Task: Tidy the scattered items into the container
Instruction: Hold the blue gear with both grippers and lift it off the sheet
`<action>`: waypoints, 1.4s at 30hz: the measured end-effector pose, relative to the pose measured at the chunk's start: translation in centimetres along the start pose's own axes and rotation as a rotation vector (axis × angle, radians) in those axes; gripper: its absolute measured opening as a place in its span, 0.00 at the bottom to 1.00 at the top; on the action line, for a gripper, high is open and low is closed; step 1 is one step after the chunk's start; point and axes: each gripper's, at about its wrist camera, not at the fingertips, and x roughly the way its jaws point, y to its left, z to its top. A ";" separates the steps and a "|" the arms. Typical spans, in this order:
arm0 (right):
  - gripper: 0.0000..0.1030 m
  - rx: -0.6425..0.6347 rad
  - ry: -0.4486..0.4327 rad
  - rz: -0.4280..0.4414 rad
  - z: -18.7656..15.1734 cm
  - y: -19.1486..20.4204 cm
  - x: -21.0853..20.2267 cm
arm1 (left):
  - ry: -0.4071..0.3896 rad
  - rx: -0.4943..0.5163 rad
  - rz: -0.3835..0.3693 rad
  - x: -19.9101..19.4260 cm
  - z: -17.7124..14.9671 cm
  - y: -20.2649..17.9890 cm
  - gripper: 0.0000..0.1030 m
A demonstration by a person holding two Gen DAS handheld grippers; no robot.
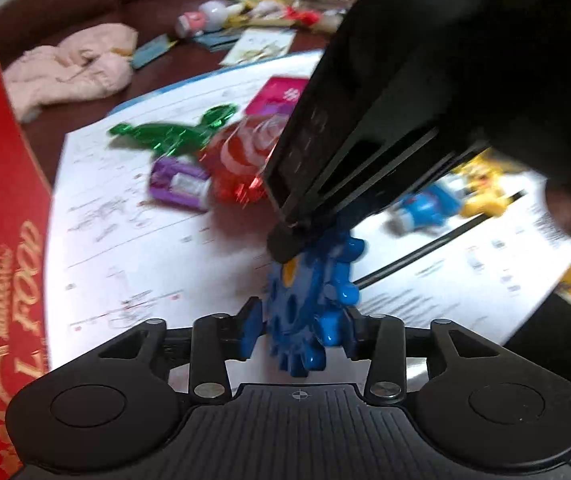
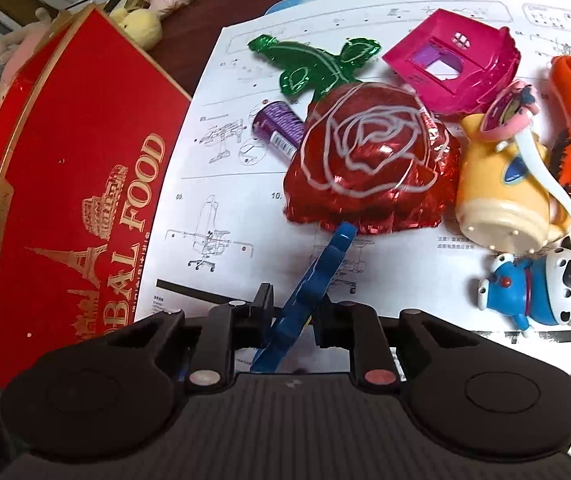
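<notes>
While the blue gear toy [image 2: 309, 288] is pinched edge-on between the pads of the right gripper [image 2: 294, 312], it is also flanked by the half-spread jaws of the left gripper [image 1: 303, 326], whose contact cannot be told. Ahead of the right gripper the foil rose balloon [image 2: 373, 160] is seen; the red box [image 2: 69, 184] lies to its left.
</notes>
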 end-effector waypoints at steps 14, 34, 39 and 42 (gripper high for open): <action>0.42 0.090 0.014 0.028 0.9 -0.9 -0.2 | 0.065 -0.002 0.047 1.4 1.0 -0.2 0.12; 0.26 0.104 0.010 -0.007 0.9 -1.9 1.6 | 0.097 -0.026 0.064 2.9 1.2 -0.1 0.45; 0.26 0.136 0.009 0.003 0.7 -2.6 1.4 | 0.112 -0.031 0.073 3.7 1.2 -0.3 0.39; 0.26 0.132 0.005 0.003 0.6 -2.5 1.4 | 0.111 -0.015 0.085 3.7 1.2 -0.5 0.32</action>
